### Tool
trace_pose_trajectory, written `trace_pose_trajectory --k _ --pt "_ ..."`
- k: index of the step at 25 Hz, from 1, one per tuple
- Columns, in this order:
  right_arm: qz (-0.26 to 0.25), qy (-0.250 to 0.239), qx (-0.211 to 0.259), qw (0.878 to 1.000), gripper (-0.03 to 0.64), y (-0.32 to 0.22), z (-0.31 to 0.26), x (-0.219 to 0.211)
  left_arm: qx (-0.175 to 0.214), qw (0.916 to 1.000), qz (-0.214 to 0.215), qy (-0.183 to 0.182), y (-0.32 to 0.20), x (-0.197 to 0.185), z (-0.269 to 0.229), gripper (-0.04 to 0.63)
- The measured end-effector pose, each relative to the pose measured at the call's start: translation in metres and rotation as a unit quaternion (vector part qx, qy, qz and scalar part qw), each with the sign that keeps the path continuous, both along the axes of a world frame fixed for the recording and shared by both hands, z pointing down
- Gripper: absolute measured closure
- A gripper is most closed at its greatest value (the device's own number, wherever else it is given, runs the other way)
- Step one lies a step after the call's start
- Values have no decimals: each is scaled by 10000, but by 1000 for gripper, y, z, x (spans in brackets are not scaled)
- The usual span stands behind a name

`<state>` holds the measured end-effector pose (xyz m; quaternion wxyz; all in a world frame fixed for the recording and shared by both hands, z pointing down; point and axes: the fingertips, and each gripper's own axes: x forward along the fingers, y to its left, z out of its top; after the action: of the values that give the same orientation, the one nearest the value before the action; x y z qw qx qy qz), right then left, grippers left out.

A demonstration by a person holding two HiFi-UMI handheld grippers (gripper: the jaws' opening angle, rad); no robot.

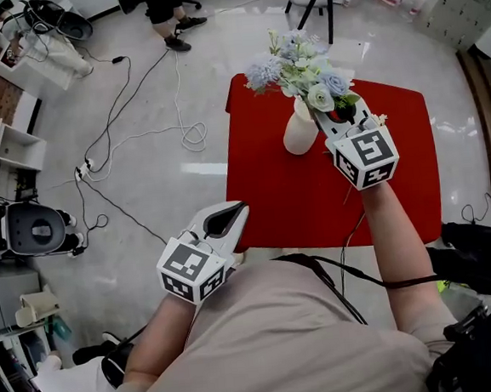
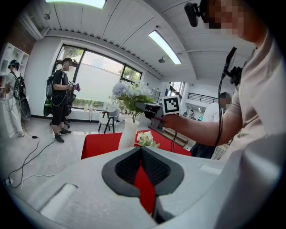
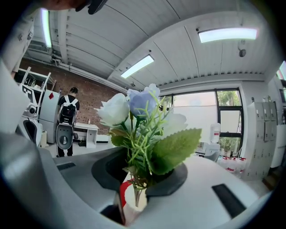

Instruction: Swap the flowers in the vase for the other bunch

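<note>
- We see the red worktop [image 1: 289, 204] standing on a pale, shiny floor [image 1: 168, 189]. Loose cables [image 1: 191, 138] lie on the floor off its left edge.
- Our right claw [image 1: 332, 113] is over the far half of the worktop, just right of the mouth of the white vase [image 1: 298, 131]. Its jaws are closed on the green stems of the bunch of pale blue and white flowers [image 1: 301, 68], just under the leaves.
- Our left claw [image 1: 233, 215] hangs off the near left corner of the worktop, over the floor. Its jaws are together at the tips and nothing is between them.
- The bunch of pale blue and white flowers stands upright above the vase. In the left gripper view the stems run down to the vase's mouth, but we cannot tell whether their ends are inside.
- The white vase stands upright near the far edge of the worktop, closer to the left edge than to the right one.
- The other bunch [image 2: 145, 139], small and white with green leaves, lies on the worktop near the foot of the vase.
</note>
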<state>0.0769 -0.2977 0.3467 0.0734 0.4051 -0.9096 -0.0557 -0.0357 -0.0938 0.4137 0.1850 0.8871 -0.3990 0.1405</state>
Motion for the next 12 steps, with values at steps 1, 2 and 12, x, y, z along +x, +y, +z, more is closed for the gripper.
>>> trace_pose_trajectory --k 1,2,12 --pt "12 -3 28 10000 508 1 -5 0 12 10000 9 14 1 -2 -1 588" --pt "27 -5 64 10000 508 3 -9 0 28 10000 15 31 2 -4 -1 588" --pt "207 -272 425 9985 511 22 -69 -3 152 9997 153 108 16 -24 -8 588"
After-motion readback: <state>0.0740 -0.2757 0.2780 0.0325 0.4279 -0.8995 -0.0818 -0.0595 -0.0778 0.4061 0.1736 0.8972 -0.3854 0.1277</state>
